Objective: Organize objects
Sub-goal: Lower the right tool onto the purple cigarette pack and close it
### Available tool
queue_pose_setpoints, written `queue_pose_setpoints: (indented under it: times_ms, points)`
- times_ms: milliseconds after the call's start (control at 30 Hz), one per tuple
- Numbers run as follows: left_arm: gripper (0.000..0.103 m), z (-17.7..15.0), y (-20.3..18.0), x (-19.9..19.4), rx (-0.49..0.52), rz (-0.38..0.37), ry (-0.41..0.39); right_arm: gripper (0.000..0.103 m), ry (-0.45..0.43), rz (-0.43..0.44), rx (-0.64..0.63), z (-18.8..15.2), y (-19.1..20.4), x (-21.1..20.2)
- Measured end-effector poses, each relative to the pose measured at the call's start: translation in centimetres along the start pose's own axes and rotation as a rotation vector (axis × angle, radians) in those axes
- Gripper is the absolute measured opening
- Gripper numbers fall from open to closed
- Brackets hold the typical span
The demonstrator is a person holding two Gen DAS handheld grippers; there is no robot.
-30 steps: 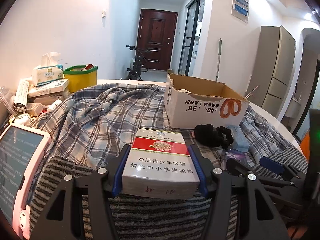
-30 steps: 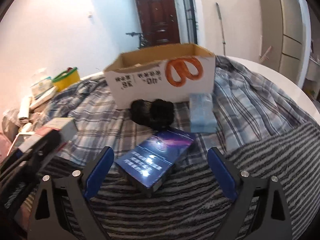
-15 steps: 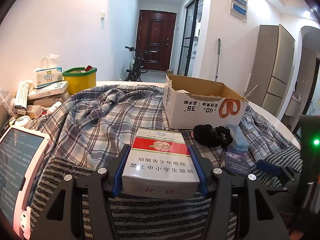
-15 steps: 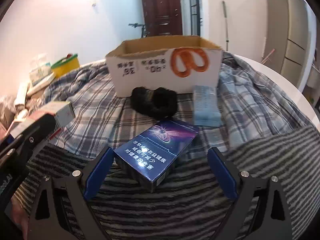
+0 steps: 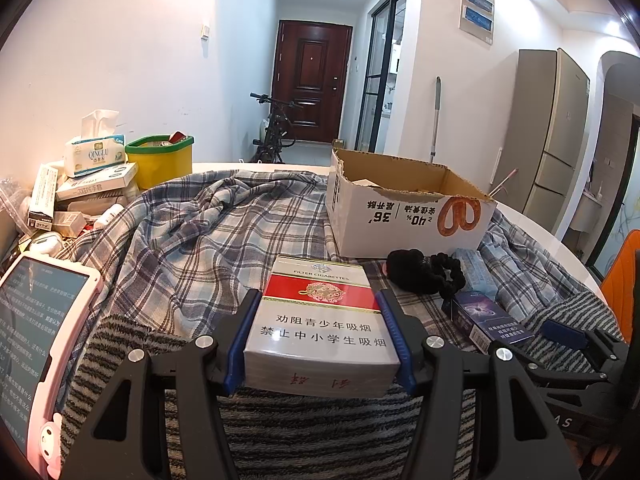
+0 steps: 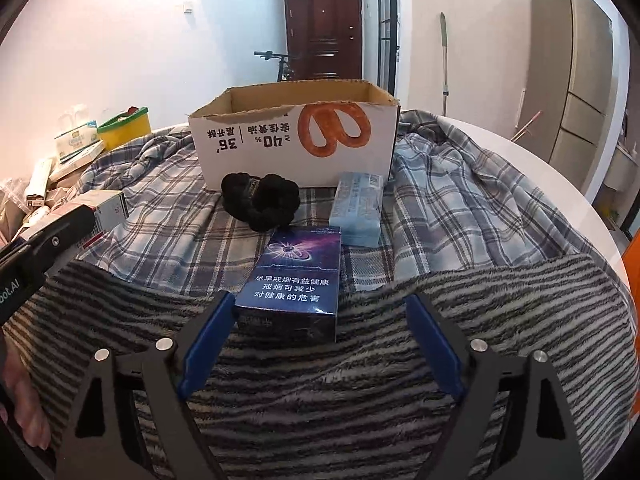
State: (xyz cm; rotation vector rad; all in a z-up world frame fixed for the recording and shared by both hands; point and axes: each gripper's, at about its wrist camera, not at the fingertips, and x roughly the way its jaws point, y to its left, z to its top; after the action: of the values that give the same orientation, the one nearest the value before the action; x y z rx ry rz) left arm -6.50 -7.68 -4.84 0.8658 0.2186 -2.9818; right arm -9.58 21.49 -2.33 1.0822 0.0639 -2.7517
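My left gripper (image 5: 317, 299) is shut on a red and white cigarette carton (image 5: 320, 336), both blue pads pressed to its sides above the striped cloth. A dark blue cigarette box (image 6: 296, 276) lies on the cloth between the jaws of my right gripper (image 6: 320, 300). Those jaws are closing: the left pad is close to the box's corner and the right pad stands well clear. Behind the box lie a black scrunchie (image 6: 264, 200) and a light blue tissue pack (image 6: 358, 208). An open cardboard box (image 6: 296, 136) stands beyond them.
A tablet in a pink case (image 5: 36, 340) lies at the left. Behind it are stacked small boxes, a tissue box (image 5: 94, 154) and a yellow tub (image 5: 164, 160). Plaid cloth (image 5: 208, 232) covers the round white table (image 6: 540, 168). An orange chair (image 5: 620, 280) stands at the right.
The right gripper has moved in around the blue box and rolled, so the box now sits square between narrower jaws. The left gripper and its carton have not moved.
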Motion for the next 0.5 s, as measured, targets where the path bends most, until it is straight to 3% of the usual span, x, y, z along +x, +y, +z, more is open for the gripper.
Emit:
queue_pose_setpoints:
  times_ms: [267,400,500]
  points:
    - [0.06,0.0,0.0,0.1,0.0,0.001,0.001,0.085,-0.014,0.008,-0.039,1.9,0.7,1.2]
    - [0.06,0.0,0.0,0.1,0.001,0.001,0.004,0.069,0.064,0.012,-0.05,1.5,0.9,3.3]
    - [0.06,0.0,0.1,0.2,0.005,0.0,0.006,0.064,0.083,0.025,-0.051,1.4,1.0,3.7]
